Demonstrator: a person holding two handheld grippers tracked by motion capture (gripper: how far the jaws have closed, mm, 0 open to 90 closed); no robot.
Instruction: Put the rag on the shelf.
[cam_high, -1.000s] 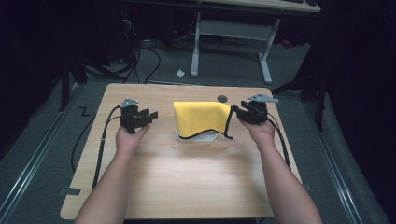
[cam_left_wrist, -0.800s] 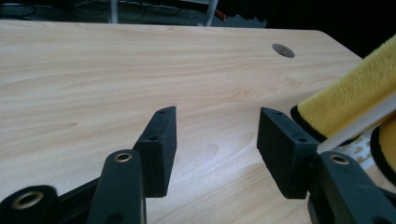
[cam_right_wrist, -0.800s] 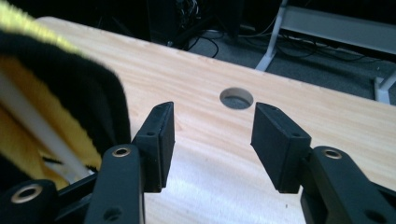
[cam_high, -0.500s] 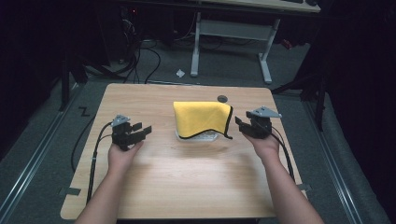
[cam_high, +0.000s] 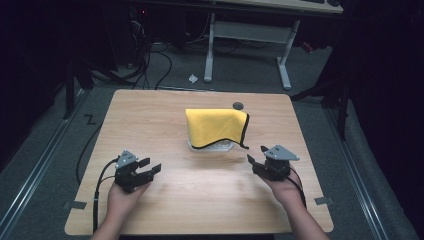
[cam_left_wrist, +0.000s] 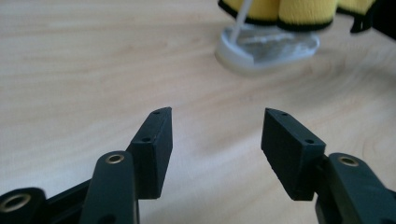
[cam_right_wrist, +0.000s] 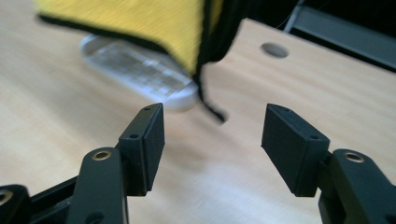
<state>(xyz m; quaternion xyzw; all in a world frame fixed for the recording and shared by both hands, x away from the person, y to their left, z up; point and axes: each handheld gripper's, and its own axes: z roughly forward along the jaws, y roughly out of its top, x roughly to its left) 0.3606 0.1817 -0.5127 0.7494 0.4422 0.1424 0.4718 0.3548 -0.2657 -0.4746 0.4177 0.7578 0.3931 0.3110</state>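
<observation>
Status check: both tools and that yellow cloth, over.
Left tool and right tool open, empty, jaws just opening. Black-edged yellow cloth draped over clear plastic container. Nothing between.

Yellow cloth (cam_high: 216, 127) - black-edged - draped over clear container (cam_high: 212, 146).

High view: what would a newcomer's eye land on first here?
The yellow cloth with black edging, draped over a clear plastic container at the middle of the wooden table. Next, the left gripper and right gripper flanking it nearer the person, both with jaws open and nothing between them.
</observation>
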